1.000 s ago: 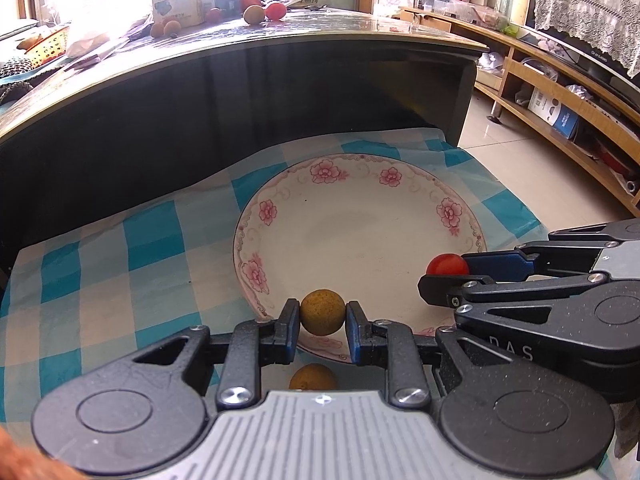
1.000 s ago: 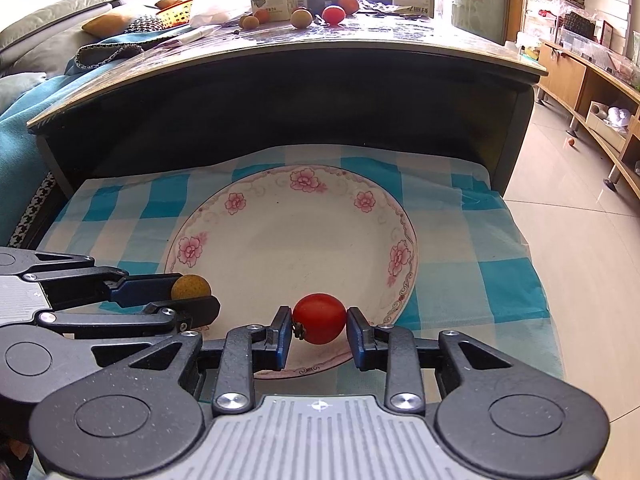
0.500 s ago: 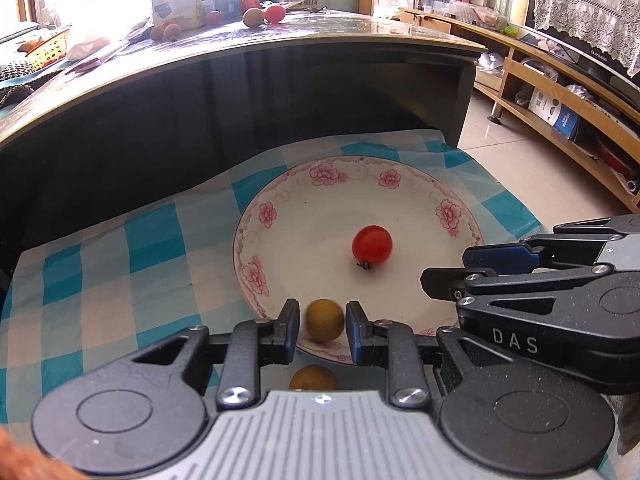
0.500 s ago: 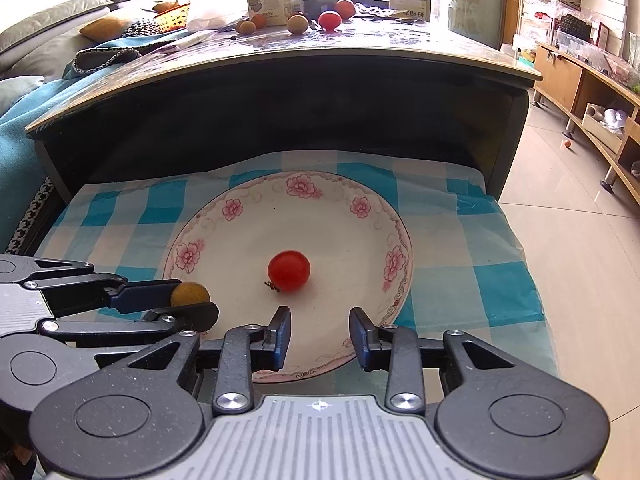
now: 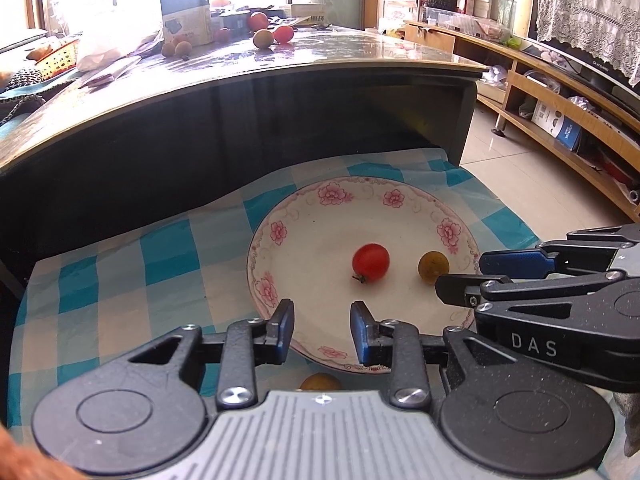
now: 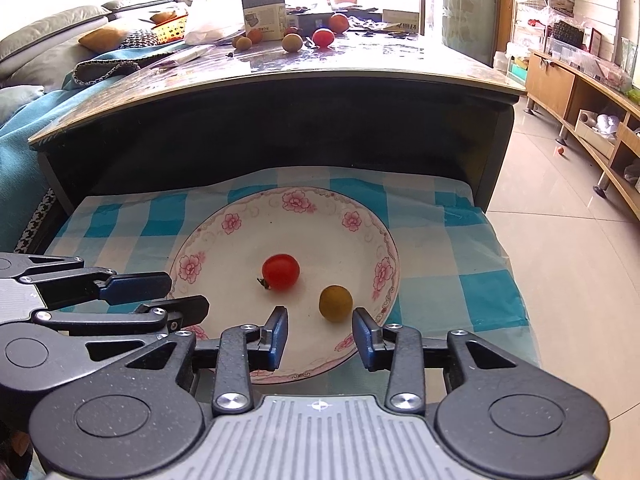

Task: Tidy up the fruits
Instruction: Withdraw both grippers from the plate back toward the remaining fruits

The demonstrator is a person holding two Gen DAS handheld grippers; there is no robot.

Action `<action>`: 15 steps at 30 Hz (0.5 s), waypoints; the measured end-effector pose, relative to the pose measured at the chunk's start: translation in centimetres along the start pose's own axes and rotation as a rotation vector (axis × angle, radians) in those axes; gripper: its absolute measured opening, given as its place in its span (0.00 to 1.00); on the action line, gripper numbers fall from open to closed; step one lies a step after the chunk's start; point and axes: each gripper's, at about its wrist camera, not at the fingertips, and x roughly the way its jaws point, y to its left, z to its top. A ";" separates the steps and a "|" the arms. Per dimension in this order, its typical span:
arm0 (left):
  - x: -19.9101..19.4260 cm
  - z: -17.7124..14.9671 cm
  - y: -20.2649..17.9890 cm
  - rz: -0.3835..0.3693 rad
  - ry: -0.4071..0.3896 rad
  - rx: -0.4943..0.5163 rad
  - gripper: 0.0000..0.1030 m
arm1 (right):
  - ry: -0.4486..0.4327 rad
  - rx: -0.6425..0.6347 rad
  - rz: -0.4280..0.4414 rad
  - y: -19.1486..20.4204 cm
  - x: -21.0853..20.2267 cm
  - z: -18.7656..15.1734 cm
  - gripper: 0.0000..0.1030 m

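Observation:
A white plate with pink flowers [image 5: 320, 200] [image 6: 248, 216] lies on a blue checked cloth. In it are a red cherry tomato [image 5: 371, 262] [image 6: 281, 271] and a small yellow-brown fruit [image 5: 433, 267] [image 6: 335, 303]. My left gripper [image 5: 322, 331] is open and empty at the plate's near rim. My right gripper [image 6: 321, 336] is open and empty just behind the yellow-brown fruit; it also shows in the left wrist view [image 5: 496, 272]. Another yellow-brown fruit [image 5: 321, 382] lies on the cloth under the left gripper.
The blue checked cloth [image 5: 120, 272] covers a low shelf under a dark tabletop [image 5: 280, 64]. On the tabletop lie several fruits [image 6: 322, 36], a box [image 6: 264, 10] and a yellow basket [image 5: 52, 60]. Tiled floor and wooden shelving [image 5: 560, 120] are to the right.
Both grippers opened and drew back. The tomato dropped into the plate first, then the yellow-brown fruit left the left gripper and rolled to the right of the tomato.

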 end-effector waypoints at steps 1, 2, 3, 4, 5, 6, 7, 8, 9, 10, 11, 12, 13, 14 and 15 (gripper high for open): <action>-0.1 0.0 0.0 0.002 -0.002 0.002 0.39 | -0.001 -0.002 0.000 0.0 -0.1 0.0 0.31; -0.3 0.0 0.0 0.004 -0.005 0.003 0.39 | -0.003 -0.004 0.000 0.1 -0.2 0.0 0.31; -0.5 0.0 0.0 0.006 -0.008 0.003 0.39 | -0.004 -0.005 0.000 0.1 -0.3 0.0 0.32; -0.6 0.1 0.0 0.008 -0.011 0.002 0.40 | -0.005 -0.006 0.000 0.1 -0.4 0.1 0.32; -0.7 0.1 0.1 0.009 -0.012 0.001 0.40 | -0.007 -0.007 0.002 0.2 -0.5 0.1 0.32; -0.9 0.1 0.1 0.009 -0.013 0.000 0.40 | -0.009 -0.008 0.003 0.2 -0.6 0.1 0.32; -1.0 0.1 0.1 0.010 -0.014 0.000 0.40 | -0.011 -0.009 0.004 0.3 -0.8 0.1 0.32; -1.2 0.1 0.1 0.012 -0.016 -0.001 0.40 | -0.013 -0.011 0.005 0.3 -0.9 0.1 0.32; -1.4 0.1 0.0 0.012 -0.018 -0.002 0.40 | -0.013 -0.012 0.007 0.4 -1.0 0.1 0.33; -1.6 0.1 0.1 0.012 -0.020 -0.003 0.40 | -0.014 -0.014 0.010 0.5 -1.1 0.1 0.33; -1.8 0.1 0.1 0.012 -0.022 -0.003 0.41 | -0.016 -0.016 0.013 0.6 -1.3 0.1 0.33; -2.0 0.1 0.1 0.014 -0.024 -0.003 0.41 | -0.017 -0.020 0.016 0.7 -1.4 0.1 0.33; -2.2 0.0 0.1 0.017 -0.025 -0.001 0.41 | -0.016 -0.024 0.019 0.8 -1.6 0.0 0.33; -2.4 0.0 0.2 0.017 -0.026 -0.001 0.41 | -0.016 -0.028 0.020 0.9 -1.7 -0.1 0.33; -2.6 -0.2 0.2 0.017 -0.027 -0.003 0.41 | -0.016 -0.032 0.023 1.0 -1.8 -0.2 0.34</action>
